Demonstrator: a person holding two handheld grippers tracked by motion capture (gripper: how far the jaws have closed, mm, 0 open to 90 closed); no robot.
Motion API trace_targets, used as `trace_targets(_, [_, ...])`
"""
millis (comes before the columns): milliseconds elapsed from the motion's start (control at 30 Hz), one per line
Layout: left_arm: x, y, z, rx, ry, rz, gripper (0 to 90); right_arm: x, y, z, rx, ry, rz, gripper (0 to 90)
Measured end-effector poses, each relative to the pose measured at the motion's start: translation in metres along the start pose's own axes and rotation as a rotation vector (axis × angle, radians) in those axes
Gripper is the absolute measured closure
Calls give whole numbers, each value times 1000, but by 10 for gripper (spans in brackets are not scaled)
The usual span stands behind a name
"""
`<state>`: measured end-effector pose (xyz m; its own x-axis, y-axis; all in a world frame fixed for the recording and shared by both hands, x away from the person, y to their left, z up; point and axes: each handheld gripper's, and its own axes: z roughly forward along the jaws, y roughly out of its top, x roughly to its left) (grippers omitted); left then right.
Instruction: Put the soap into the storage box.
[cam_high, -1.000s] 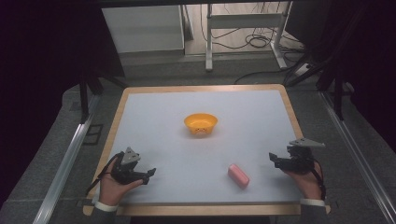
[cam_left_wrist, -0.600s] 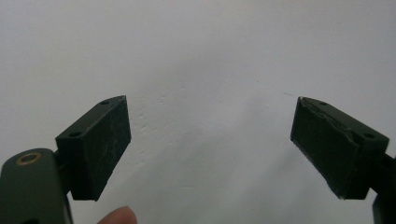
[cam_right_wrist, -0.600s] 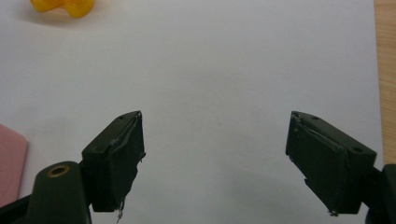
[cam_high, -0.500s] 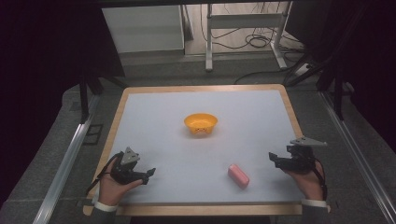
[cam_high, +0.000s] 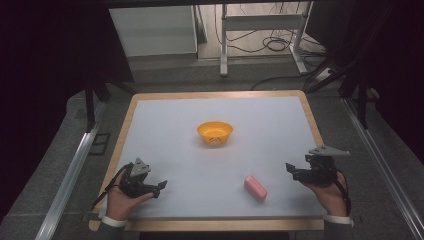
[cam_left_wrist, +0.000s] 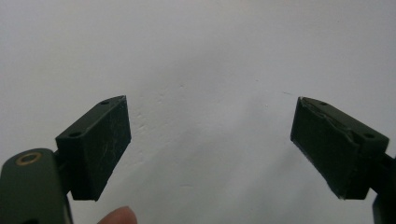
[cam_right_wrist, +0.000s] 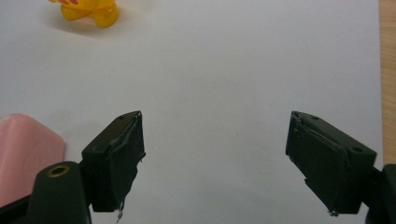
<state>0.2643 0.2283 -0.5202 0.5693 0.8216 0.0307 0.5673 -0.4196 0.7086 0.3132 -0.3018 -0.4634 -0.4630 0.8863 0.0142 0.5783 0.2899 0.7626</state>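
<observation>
1. We see a lab or test room: a wood-edged white tabletop (cam_high: 165, 135) on grey carpet.
2. Aluminium rails (cam_high: 70, 177) flank it.
3. Loose cables (cam_high: 280, 45) trail under a metal-legged desk (cam_high: 260, 25) behind.

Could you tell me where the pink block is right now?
In the high view, the pink block lies on the table's near right part, left of the right tool.

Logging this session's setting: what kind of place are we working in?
Probably a lab or recording workstation, not a home: a white-topped table with a wooden rim set in a dark framed enclosure, loose cables on the floor behind, and only an orange bowl and pink block as props.
</observation>
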Motion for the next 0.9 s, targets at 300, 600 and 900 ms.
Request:
trace_targets(300, [-1, 0, 1, 1, -3, 0, 127, 9, 4, -2, 33, 27, -21, 210])
trace_targets(600, [-2, 0, 1, 1, -8, 2, 127, 23, 8, 0, 59, 48, -63, 210])
trace_targets(900, [-1, 0, 1, -2, -11, -1, 127, 40, 13, -3, 81, 83, -81, 215])
